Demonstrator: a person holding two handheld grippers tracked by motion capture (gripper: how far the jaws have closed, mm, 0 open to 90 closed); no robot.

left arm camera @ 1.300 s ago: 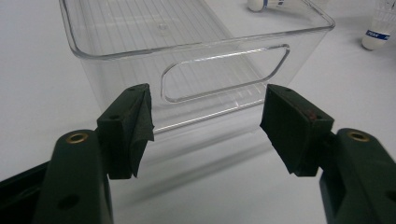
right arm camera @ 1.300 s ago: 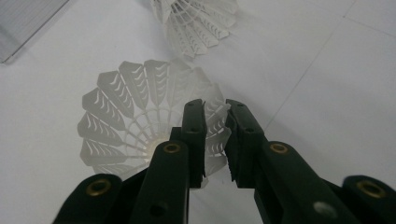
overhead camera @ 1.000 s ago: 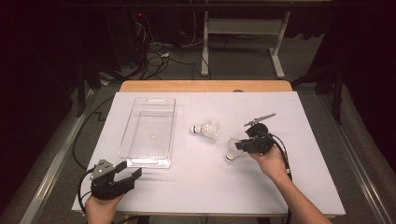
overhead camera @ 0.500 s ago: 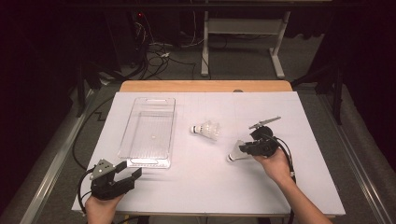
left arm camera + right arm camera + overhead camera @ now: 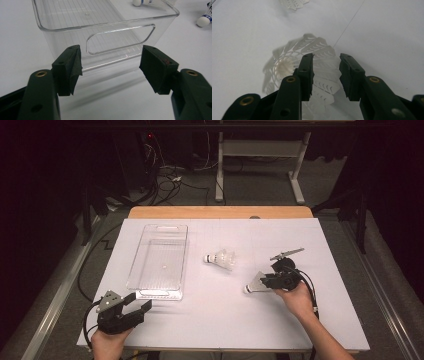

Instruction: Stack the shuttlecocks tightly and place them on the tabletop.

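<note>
Your right gripper sits at about 4 o'clock on the table, and its jaws have just been opening: they now stand partly apart, with the skirt of a shuttlecock between them. In the right gripper view one jaw reaches inside the skirt and the other sits outside it, a gap showing; I cannot tell whether a pad touches the feathers. The shuttlecock lies on its side on the table, long axis running roughly 8 to 2 o'clock, cork toward 8. A second shuttlecock lies near the centre, cork toward 9 o'clock. The clear bin at 10 o'clock holds nothing. Your left gripper, at 7 o'clock, has its jaws wide apart and grips nothing, just short of the bin's near wall. I can read no writing.
</note>
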